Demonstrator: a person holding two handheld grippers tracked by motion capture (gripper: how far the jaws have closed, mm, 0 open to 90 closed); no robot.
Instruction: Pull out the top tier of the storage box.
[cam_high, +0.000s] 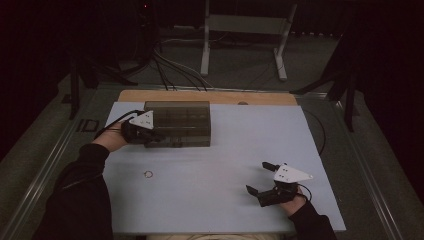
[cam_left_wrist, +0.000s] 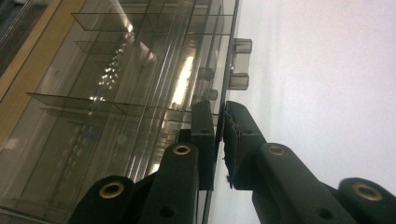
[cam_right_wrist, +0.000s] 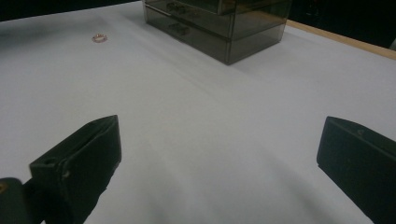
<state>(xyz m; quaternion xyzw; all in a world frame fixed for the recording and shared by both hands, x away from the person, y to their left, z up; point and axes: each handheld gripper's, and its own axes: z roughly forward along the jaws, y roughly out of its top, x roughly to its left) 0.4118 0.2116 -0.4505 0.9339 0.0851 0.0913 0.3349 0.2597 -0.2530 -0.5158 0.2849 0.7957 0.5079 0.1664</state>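
Observation:
A smoky see-through drawer box (cam_high: 182, 122) stands at the back left of the white table (cam_high: 240, 150). At its front left corner my left gripper (cam_high: 159, 136) is held level. In the left gripper view the two jaws of the left gripper (cam_left_wrist: 220, 116) are pinched on a thin drawer front (cam_left_wrist: 219, 135) seen edge-on, with a clear handle (cam_left_wrist: 240, 65) farther along it. My right gripper (cam_high: 257, 177) rests near the front right, open wide, and nothing lies between the right gripper (cam_right_wrist: 219, 140) jaws. A small ring (cam_high: 148, 174) lies on the table; the right gripper view has the ring (cam_right_wrist: 99, 37) far left.
A wooden strip (cam_high: 210, 96) runs along the table's back edge behind the box. Cables and a metal stand's legs (cam_high: 245, 45) are on the dark floor beyond. The person's sleeves come in at the bottom left and bottom right.

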